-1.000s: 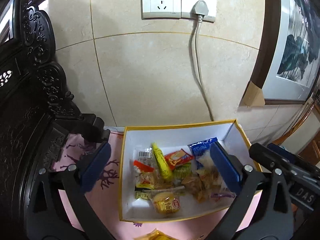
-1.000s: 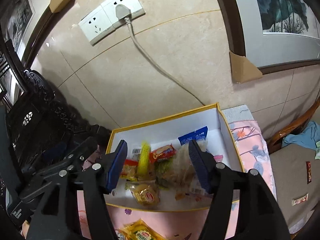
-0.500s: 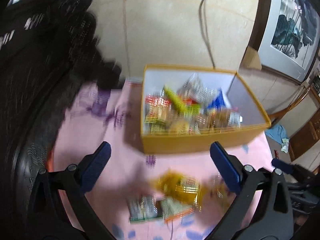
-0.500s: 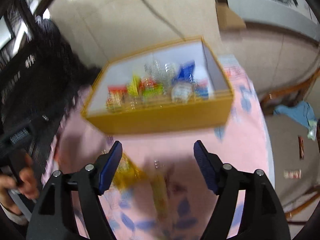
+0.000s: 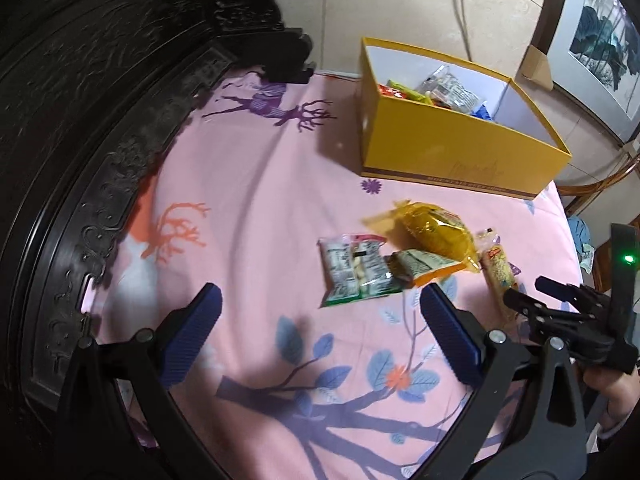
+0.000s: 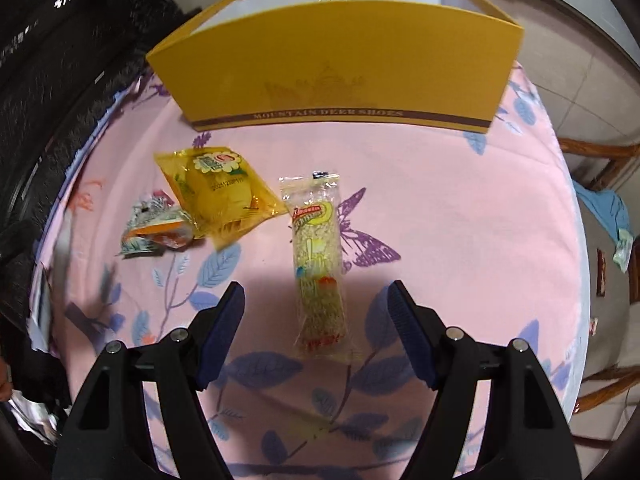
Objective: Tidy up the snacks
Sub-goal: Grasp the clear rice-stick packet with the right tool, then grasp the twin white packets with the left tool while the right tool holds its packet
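A yellow box [image 5: 460, 152] [image 6: 340, 64] stands at the far side of the pink tablecloth [image 5: 240, 200], with several snack packets [image 5: 440, 88] inside. In front of it lie a yellow packet [image 5: 436, 236] [image 6: 220, 196], a white-and-green packet [image 5: 356, 272], a brown-and-orange one [image 5: 416, 266] and a long clear noodle packet [image 5: 498, 276] [image 6: 318, 264]. My left gripper [image 5: 320, 304] hangs open just short of the white-and-green packet. My right gripper [image 6: 316, 294] is open and low, and the near half of the noodle packet lies between its fingers without touching the pads.
Dark carved wooden furniture [image 5: 100, 120] borders the table on the left. A tiled wall with a cable [image 5: 460, 8] and a framed picture [image 5: 600, 56] rises behind the box. A wooden chair [image 6: 600, 160] with a blue cloth [image 6: 604, 208] stands to the right.
Both grippers have drawn back from above the box and come down toward the cloth. The loose packets are now close in front. The right jaws stand wider than a second ago.
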{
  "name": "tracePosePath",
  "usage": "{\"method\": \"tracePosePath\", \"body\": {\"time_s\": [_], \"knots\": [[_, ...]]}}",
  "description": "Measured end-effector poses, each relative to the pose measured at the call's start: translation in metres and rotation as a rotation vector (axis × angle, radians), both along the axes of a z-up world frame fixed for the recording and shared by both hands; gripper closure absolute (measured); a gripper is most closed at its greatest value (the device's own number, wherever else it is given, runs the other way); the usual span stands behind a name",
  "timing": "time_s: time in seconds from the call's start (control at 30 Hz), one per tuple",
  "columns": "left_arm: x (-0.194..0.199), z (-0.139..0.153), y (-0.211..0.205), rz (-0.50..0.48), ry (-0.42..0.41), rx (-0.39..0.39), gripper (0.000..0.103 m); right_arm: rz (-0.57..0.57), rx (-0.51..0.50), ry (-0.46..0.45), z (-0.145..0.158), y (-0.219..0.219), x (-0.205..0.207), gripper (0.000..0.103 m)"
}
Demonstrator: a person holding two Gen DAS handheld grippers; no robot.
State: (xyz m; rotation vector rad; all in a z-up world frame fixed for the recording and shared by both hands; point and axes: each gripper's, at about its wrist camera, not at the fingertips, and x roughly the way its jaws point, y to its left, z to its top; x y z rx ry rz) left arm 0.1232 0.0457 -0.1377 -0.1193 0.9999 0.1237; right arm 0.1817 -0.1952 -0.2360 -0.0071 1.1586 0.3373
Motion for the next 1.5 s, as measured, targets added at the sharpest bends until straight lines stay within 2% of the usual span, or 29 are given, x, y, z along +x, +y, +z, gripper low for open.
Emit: {"method": "tracePosePath", "body": {"time_s": [0.1, 0.53, 0.67, 0.7, 0.73, 0.83, 0.97, 1.03, 1.2, 1.3, 1.43, 1.5], "knots": [[-0.005, 0.003, 0.005, 0.015, -0.013, -0.006, 0.002, 0.004, -0.018, 0.015, -0.010, 0.008, 0.011, 0.029], [-0.010, -0.004, 0.016, 0.043, 0.020, -0.010, 0.002, -0.003, -0.047, 0.047, -0.028, 0.020, 0.025, 0.029], [-0.009, -0.006, 0.016, 0.044, 0.028, -0.009, 0.002, 0.004, -0.061, 0.040, -0.027, 0.020, 0.025, 0.034], [-0.008, -0.006, 0.016, 0.045, 0.032, -0.009, 0.002, 0.003, -0.072, 0.034, -0.027, 0.019, 0.025, 0.041], [-0.008, -0.007, 0.016, 0.046, 0.034, -0.009, 0.002, 0.005, -0.098, 0.025, -0.028, 0.021, 0.027, 0.056], [-0.007, -0.011, 0.015, 0.042, 0.046, -0.008, 0.002, 0.016, -0.130, 0.020, -0.027, 0.018, 0.029, 0.073], [-0.004, -0.019, 0.009, 0.015, 0.065, -0.003, 0.002, 0.008, -0.113, 0.024, -0.027, 0.014, 0.028, 0.073], [-0.001, -0.024, 0.005, -0.001, 0.068, 0.007, 0.002, -0.022, -0.074, 0.038, -0.026, 0.006, 0.023, 0.073], [0.014, -0.047, 0.001, -0.020, 0.087, 0.033, 0.002, -0.045, -0.020, 0.053, -0.025, -0.007, 0.008, 0.073], [0.031, -0.064, 0.003, 0.002, 0.119, -0.003, 0.002, -0.041, -0.009, 0.054, -0.024, -0.011, 0.003, 0.073], [0.057, -0.081, 0.007, 0.048, 0.145, -0.104, 0.002, -0.048, -0.004, 0.056, -0.024, -0.010, 0.003, 0.073], [0.068, -0.091, 0.004, 0.049, 0.161, -0.104, 0.002, -0.050, -0.003, 0.056, -0.024, -0.011, 0.002, 0.073]]}}
